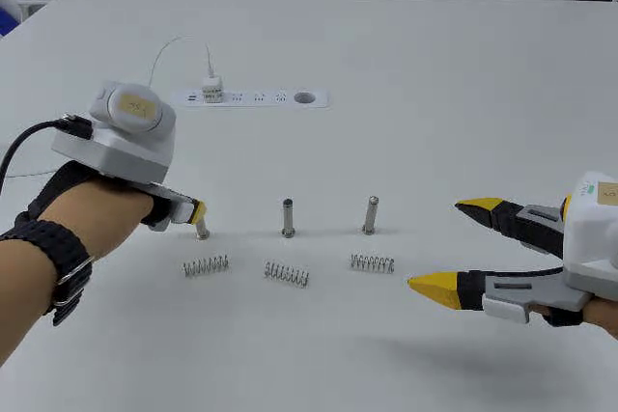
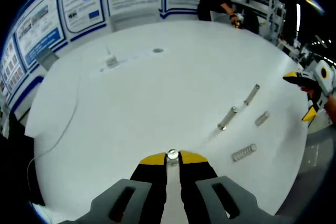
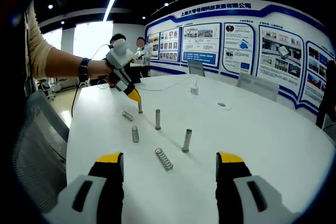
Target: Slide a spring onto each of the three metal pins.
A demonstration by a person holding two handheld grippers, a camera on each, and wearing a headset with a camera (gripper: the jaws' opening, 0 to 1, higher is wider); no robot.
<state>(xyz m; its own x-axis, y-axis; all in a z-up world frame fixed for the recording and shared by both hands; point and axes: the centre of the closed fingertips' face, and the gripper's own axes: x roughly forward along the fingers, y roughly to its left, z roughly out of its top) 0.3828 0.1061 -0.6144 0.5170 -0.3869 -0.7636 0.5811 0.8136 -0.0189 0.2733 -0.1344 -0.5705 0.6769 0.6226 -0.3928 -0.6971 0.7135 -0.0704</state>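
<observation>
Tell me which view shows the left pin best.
The left gripper view: the left pin is close, its top between the tips of the left gripper. In the head view the gripper covers its top; the lower part shows. In the right gripper view it is small and far.

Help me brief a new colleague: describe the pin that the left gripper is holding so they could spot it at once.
On the white table, on the near side of the power strip, three upright metal pins stand in a row. The leftmost pin in the head view is the one meant. Unlike its two free neighbours, it is clamped between the left gripper's yellow tips.
</observation>
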